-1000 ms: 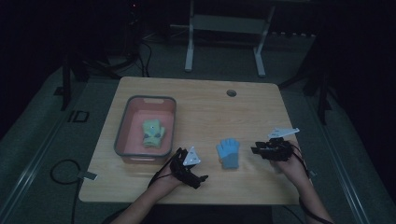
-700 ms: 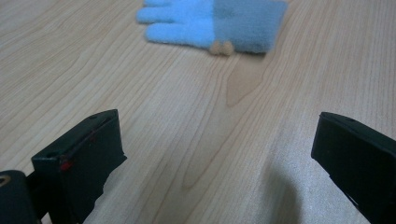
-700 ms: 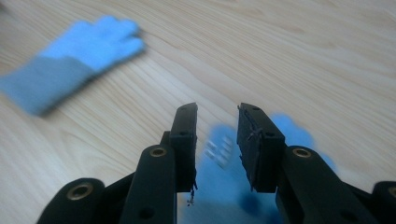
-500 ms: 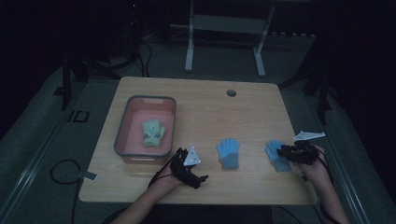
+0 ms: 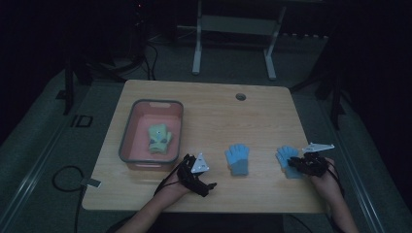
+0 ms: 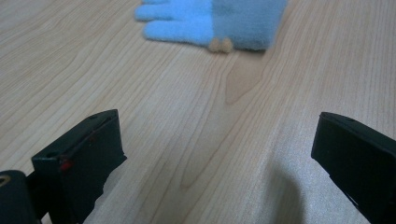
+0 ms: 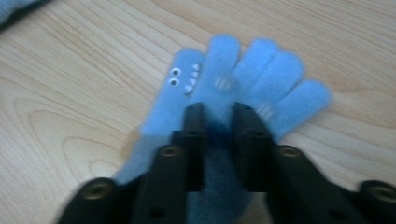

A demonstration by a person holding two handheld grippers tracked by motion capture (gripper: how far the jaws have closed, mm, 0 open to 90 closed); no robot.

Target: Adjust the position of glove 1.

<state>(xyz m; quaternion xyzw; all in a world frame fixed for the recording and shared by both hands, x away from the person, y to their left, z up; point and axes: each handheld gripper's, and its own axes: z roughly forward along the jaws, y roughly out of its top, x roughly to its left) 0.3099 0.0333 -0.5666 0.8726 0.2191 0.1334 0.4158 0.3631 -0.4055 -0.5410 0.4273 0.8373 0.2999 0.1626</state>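
Observation:
Two blue gloves lie on the wooden table [image 5: 209, 116]. One glove [image 5: 237, 158] is in the middle near the front, and its fingers [image 6: 187, 18] point left in the left gripper view. My left gripper [image 5: 206, 187] rests by the front edge, its jaws [image 6: 215, 154] wide open over bare wood short of that glove. The other blue glove [image 5: 284, 155], with googly eyes and teeth on its thumb [image 7: 275, 70], lies at the right. My right gripper [image 5: 294, 164] has just been closing, and its jaws [image 7: 217, 116] pinch the palend of this glove.
A pink bin with a grey rim [image 5: 127, 145] stands at the left of the table, with a green glove [image 5: 159, 137] in it. A round cable hole [image 5: 240, 96] is near the back edge. A metal stand [image 5: 233, 29] is on the floor behind.
My right hand moved right and toward the front edge, uncovering the right blue glove, and its jaws narrowed onto the glove. The left hand stayed still.

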